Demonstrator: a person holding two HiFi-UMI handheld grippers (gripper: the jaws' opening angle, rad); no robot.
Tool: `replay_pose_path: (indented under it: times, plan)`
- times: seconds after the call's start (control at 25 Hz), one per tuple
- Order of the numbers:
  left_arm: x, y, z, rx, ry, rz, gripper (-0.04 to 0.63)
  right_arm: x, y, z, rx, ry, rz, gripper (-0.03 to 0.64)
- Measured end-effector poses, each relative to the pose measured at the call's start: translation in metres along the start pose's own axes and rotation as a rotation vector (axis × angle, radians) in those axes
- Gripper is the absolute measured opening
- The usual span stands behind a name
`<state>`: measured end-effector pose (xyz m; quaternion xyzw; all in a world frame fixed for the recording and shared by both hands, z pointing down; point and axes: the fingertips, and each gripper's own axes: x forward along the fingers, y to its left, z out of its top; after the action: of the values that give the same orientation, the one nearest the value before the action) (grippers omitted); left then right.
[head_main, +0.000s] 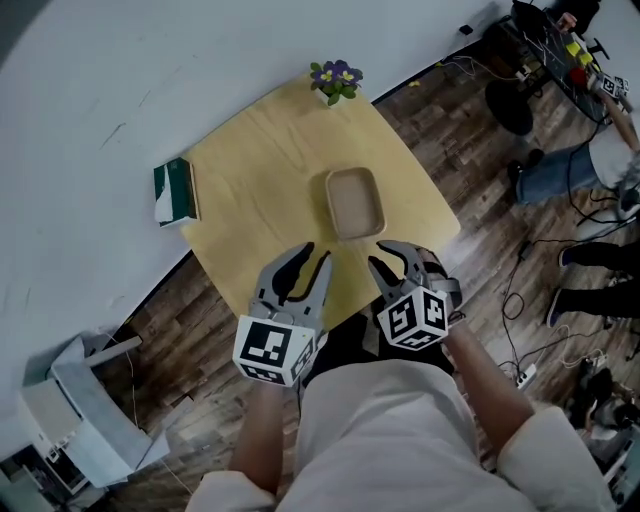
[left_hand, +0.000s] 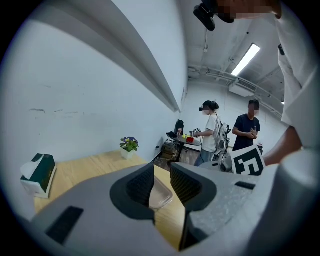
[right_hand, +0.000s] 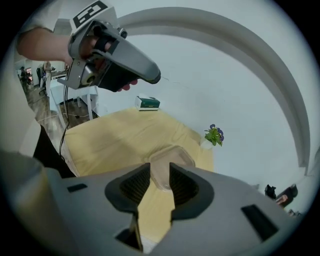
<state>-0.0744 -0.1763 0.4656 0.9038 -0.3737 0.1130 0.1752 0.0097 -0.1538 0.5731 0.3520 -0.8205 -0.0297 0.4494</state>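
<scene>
Fingers spread, empty, on left gripper and right gripper
We hover just short of the shallow tray on the tabletop; a level, square approach should suit its low rim.

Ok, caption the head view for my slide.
Left claw and right claw, both open, hover by a shallow beige rectangular tray on a pale wooden table.

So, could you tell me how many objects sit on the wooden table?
3: a translucent plastic tray near the middle, a pot of purple flowers at the far corner, a green-and-white tissue box at the left corner.
</scene>
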Motion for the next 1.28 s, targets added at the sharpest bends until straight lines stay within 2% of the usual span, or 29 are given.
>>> replay_pose_path:
  times: [0.28, 0.52, 0.88, 1.12, 1.28]
  plan:
    - [0.011, 0.002, -0.012, -0.025, 0.024, -0.011, 0.095, 0.024, 0.002, -0.017, -0.068, 0.044, -0.033, 0.121]
    - [0.019, 0.003, -0.019, -0.037, 0.034, -0.010, 0.095, 0.047, 0.017, -0.036, -0.212, 0.095, -0.012, 0.127]
    - [0.022, -0.003, -0.027, -0.049, 0.042, -0.002, 0.095, 0.065, 0.018, -0.043, -0.271, 0.097, -0.061, 0.126]
    - [0.019, 0.000, -0.032, -0.057, 0.045, 0.010, 0.095, 0.076, 0.023, -0.044, -0.349, 0.096, -0.108, 0.126]
    - [0.017, -0.003, -0.036, -0.064, 0.048, 0.010, 0.095, 0.082, 0.025, -0.045, -0.342, 0.100, -0.153, 0.120]
